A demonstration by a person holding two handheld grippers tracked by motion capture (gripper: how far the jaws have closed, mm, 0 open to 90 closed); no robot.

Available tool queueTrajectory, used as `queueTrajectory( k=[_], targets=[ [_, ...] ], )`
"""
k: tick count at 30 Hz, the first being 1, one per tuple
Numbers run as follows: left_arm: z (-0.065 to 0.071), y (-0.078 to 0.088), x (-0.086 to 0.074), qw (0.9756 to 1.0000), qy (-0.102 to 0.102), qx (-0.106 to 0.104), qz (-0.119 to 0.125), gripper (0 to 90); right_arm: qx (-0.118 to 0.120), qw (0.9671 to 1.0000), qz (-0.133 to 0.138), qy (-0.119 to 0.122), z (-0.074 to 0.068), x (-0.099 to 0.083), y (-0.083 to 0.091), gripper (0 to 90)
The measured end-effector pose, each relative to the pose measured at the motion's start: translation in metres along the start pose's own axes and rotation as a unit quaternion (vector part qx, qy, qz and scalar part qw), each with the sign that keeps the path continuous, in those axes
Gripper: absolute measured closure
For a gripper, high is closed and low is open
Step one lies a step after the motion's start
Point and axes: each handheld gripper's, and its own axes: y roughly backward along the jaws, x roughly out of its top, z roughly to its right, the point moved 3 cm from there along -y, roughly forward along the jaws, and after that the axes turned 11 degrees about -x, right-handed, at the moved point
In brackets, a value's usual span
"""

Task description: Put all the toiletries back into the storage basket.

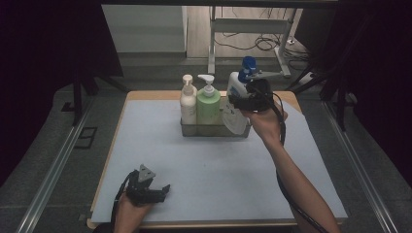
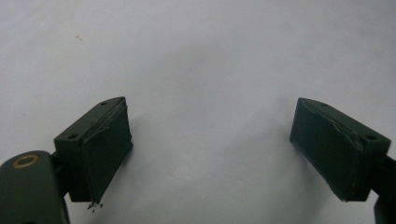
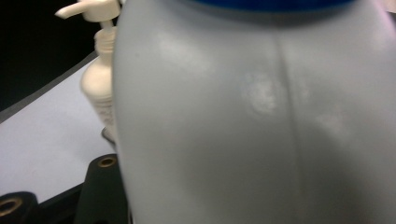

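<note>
Left gripper [image 1: 154,188]: low at the near left of the bench [image 1: 145,145], resting on the pale sheet [image 1: 209,165] in the person's left hand [image 1: 128,209]. In the left gripper view its jaws stand wide apart, with bare sheet between them and no item held.

Cream pump bottle [image 1: 188,101]: upright at the left end of the clear tray [image 1: 189,130], white pump head on top.

Green pump bottle [image 1: 208,104]: upright just beside the cream one, in the middle of the same tray; the two look to be touching.

Tray: at the far middle of the sheet, long side across the bench.

White bottle with blue cap [image 1: 238,85]: at the right end of the tray, tilted, its base raised at the tray's right rim. In the right gripper view its pale grey-white body [image 3: 252,116] stands directly against the camera, blue cap at the top edge.

Right gripper [image 1: 250,99]: on the white bottle's right side, jaws clamped on its body about half-way closed; one black jaw shows beside the bottle's lower left in the right gripper view.

Right hand [image 1: 265,124]: behind the gripper, forearm running to the lower right, cable trailing beside it.
</note>
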Motion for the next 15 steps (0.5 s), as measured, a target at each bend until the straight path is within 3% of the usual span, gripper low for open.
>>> queueTrajectory(
  k=[15],
  targets=[
    [0.0, 0.0, 0.0, 1.0, 0.0, 0.0, 0.0, 12.3, -0.041, 0.9989, 0.012, -0.017, 0.008, 0.01, -0.027, 40.4]
  ],
)
